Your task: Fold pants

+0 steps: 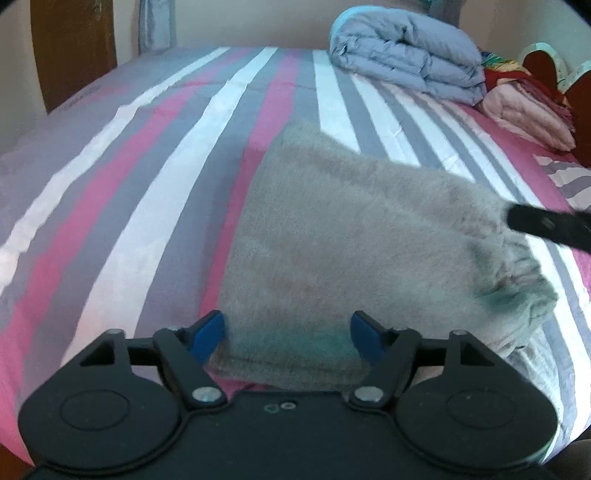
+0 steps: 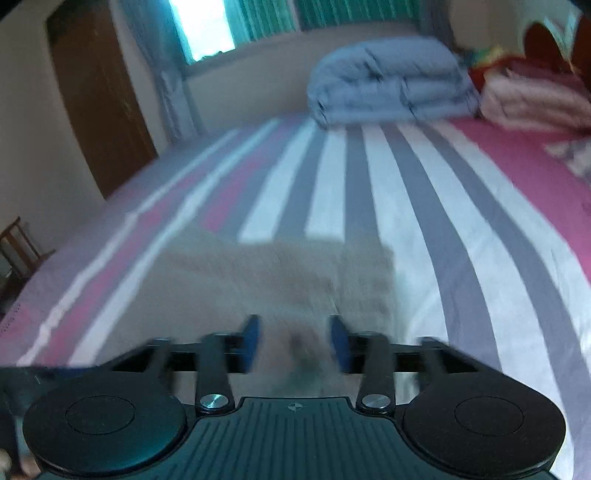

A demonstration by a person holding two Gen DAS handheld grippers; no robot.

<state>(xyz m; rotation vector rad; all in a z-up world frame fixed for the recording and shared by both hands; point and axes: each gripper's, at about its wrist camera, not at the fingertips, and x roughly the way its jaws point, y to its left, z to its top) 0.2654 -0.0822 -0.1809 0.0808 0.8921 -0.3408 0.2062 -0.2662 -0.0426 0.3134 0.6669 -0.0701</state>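
Observation:
Grey fuzzy pants (image 1: 351,240) lie folded on the striped bed sheet (image 1: 147,184), with the gathered waistband (image 1: 517,280) at the right. My left gripper (image 1: 288,336) hangs open over the near end of the pants, one blue pad at each side of the cloth, which lies flat and unpinched. A black finger (image 1: 535,225) of my right gripper reaches in over the pants from the right edge. The right wrist view is blurred. There my right gripper (image 2: 295,341) stands open just above the pants (image 2: 277,273), nothing pinched between its pads.
A folded blue-grey duvet (image 1: 406,55) sits at the far end of the bed, with stacked pink linens (image 1: 524,110) to its right. A wooden door (image 2: 96,110) and a curtained window (image 2: 207,29) stand beyond the bed's left side.

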